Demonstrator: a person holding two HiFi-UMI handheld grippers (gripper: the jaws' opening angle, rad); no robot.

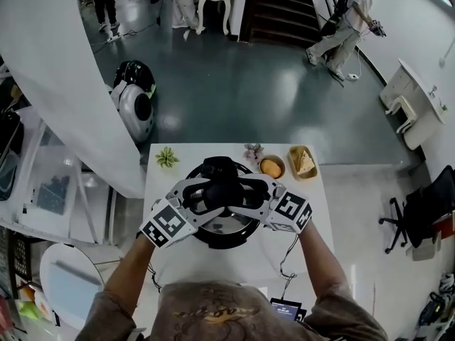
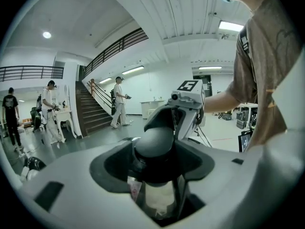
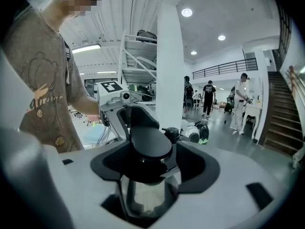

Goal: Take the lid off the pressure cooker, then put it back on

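At the near edge of the white bench [image 1: 160, 190] the person's forearms reach in from either side, and both tools meet over the middle of the bench. There the pressure cooker [image 1: 225, 241] stands with its lid [image 1: 222, 226] on top.

The left tongs [image 2: 156, 157] stand wide. The lid's black knob [image 2: 153, 142] rises between the two dark pads, with a gap showing on each side of it. The right tongs [image 3: 152, 160] come in from the opposite side and also stand wide around the same knob, with the pads clear of it. Each tool's own view shows the other just past the knob.

A black handle [image 1: 219, 165] sticks out from the cooker's far side. Along the far edge of the bench sit a small green plant [image 1: 167, 157] towards the left corner, then a bowl [image 1: 271, 167] holding something orange, and a wooden tray [image 1: 303, 162] towards the right. Beyond lies a dark glossy floor [image 1: 242, 84], with a staircase [image 1: 281, 6] and people walking.
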